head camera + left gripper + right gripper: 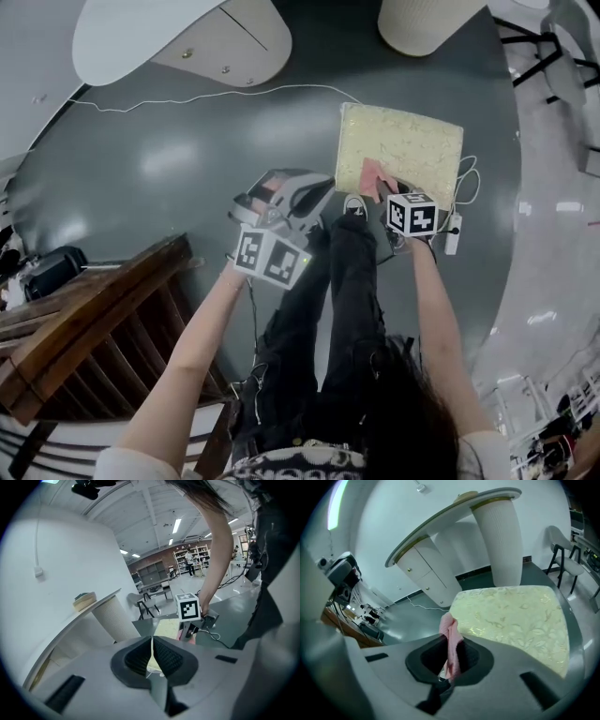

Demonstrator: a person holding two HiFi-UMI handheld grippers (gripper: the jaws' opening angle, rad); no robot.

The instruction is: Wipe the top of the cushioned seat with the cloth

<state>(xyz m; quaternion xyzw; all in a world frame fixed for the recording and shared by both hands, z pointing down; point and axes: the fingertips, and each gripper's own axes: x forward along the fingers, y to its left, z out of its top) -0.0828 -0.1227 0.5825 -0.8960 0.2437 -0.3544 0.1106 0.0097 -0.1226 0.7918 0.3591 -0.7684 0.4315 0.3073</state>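
Note:
The cushioned seat (403,141) is a pale yellow patterned square lying low on the grey floor. A pink cloth (372,176) rests on its near left edge. My right gripper (384,190) is shut on that cloth, and in the right gripper view the cloth (451,644) hangs between the jaws with the seat (515,616) just beyond. My left gripper (274,195) hovers over the floor left of the seat, shut with nothing in it. In the left gripper view the jaws (152,656) point toward the seat (166,627) and the right gripper's marker cube (188,606).
A white curved table (178,33) and a ribbed white column (431,23) stand at the far side. A white cable (216,94) crosses the floor, and a power strip (453,232) lies right of the seat. A wooden frame (84,328) is at near left. The person's black-trousered legs (347,300) stand between the grippers.

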